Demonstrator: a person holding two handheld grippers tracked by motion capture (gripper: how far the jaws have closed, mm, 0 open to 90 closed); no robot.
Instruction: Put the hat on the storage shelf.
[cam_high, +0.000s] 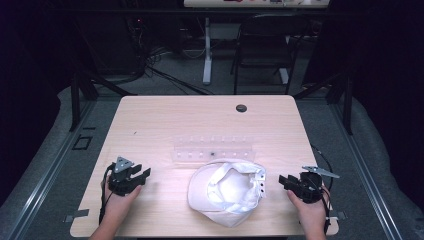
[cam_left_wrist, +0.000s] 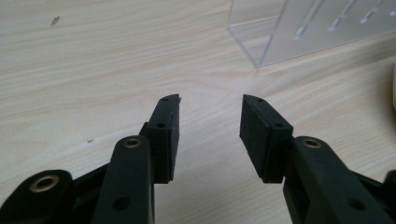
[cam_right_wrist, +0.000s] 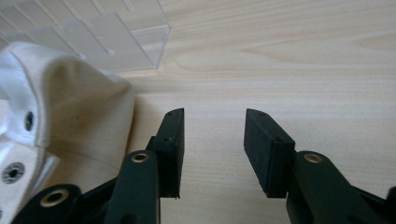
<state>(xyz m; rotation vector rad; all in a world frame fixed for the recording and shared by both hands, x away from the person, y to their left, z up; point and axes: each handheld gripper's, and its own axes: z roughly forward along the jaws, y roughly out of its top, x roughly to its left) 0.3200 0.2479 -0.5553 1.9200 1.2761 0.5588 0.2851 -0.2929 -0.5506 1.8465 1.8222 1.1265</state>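
A white cap (cam_high: 227, 190) lies upside down near the table's front middle, its strap with snap holes toward the right. Behind it stands a clear acrylic rack (cam_high: 212, 149). My left gripper (cam_high: 145, 173) rests on the table at the front left, open, nothing between its jaws; its own view shows its gap (cam_left_wrist: 210, 128) over bare wood and the rack's corner (cam_left_wrist: 289, 32) ahead to the right. My right gripper (cam_high: 284, 181) sits just right of the cap, open and empty (cam_right_wrist: 214, 140). The cap's edge (cam_right_wrist: 79, 116) lies just left of its jaws, and the rack (cam_right_wrist: 116, 42) is beyond.
The light wooden table (cam_high: 165, 120) has a dark cable hole (cam_high: 241, 108) at the back middle. Beyond the table stand a black chair (cam_high: 265, 50) and a white desk leg (cam_high: 206, 50) among floor cables.
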